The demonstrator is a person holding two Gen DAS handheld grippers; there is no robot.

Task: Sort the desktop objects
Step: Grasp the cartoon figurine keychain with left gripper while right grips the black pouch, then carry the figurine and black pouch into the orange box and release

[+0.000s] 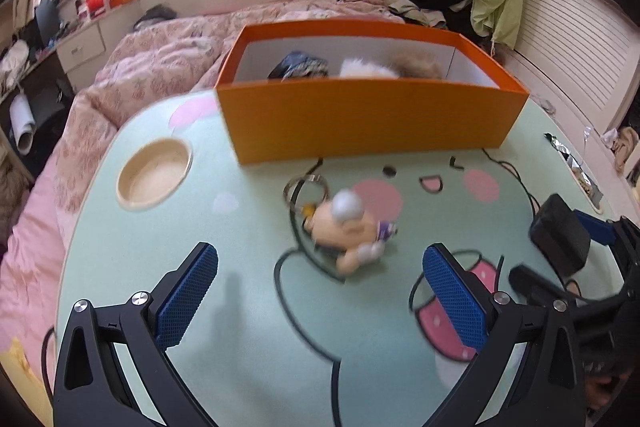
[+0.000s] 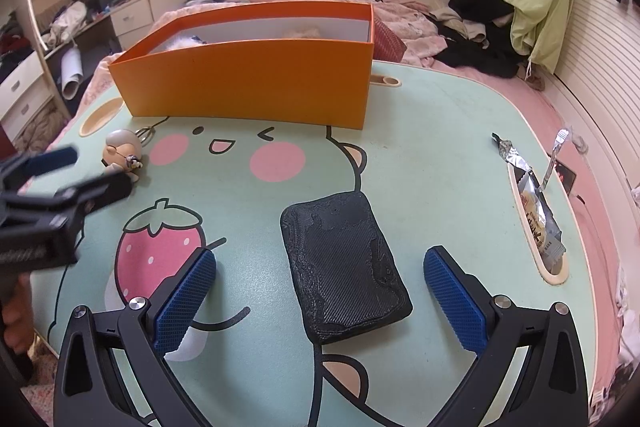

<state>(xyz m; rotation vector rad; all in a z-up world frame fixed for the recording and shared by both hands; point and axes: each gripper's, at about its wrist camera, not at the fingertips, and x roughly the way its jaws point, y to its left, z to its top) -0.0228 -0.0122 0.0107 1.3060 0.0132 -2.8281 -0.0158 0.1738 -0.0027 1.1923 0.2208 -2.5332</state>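
Both grippers wide apart, nothing gripped: left gripper (image 1: 320,291) short of doll keychain (image 1: 348,227), right gripper (image 2: 320,295) straddling black block (image 2: 344,267). Orange box (image 1: 360,123) behind both. Your risk: keychain ring snags, doll rolls off pads; block slips if pinched off-centre.

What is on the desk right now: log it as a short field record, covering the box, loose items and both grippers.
surface: green cartoon desk mat
orange box: open-topped, at the far side, soft items inside
figurine keychain: lying on the mat, in front of the left gripper
black pad: flat on the mat, between the right gripper fingers, untouched
snack wrapper: in the mat's right edge slot
left gripper: open
right gripper: open
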